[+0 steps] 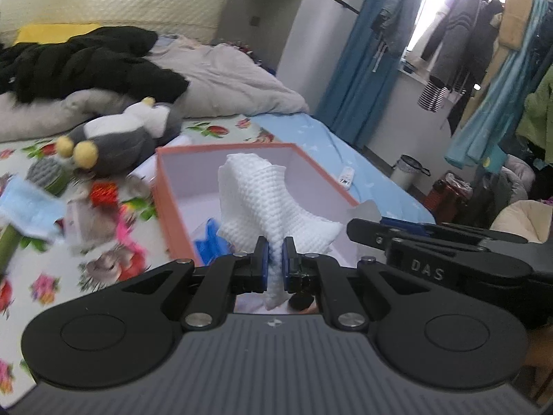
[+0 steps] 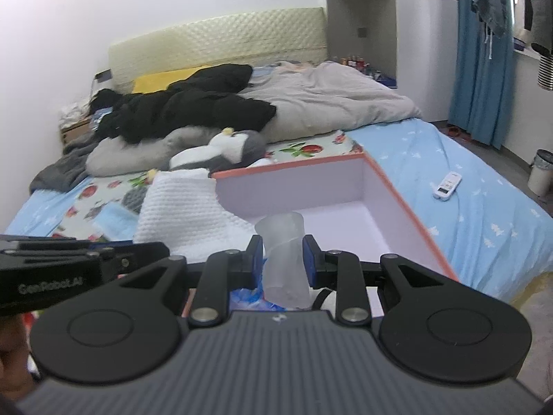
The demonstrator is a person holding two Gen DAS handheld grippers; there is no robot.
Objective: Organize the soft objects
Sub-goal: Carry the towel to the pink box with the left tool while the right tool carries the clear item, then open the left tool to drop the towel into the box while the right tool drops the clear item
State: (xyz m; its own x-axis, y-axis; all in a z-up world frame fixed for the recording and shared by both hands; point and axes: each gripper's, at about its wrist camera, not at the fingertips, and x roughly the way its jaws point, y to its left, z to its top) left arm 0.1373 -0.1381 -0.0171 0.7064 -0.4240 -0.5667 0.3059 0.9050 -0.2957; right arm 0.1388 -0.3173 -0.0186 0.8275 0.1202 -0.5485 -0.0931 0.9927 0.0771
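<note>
Both grippers are carrying items over the open box (image 2: 408, 200) on the bed. The left gripper (image 1: 275, 264) is clenching a white cloth (image 1: 266, 204); the right gripper (image 2: 282, 259) is clamping a frosted soft cup (image 2: 285, 256). Judged next move: lowering and releasing both inside. Readable writing: "DAS" at 3 o'clock in the left view, "GenRobot.AI" at 9 o'clock in the right view.

Black linkage grippers (image 1: 274, 263) with blue jaws, silver screws, ribbed grey bodies, white lettering.
</note>
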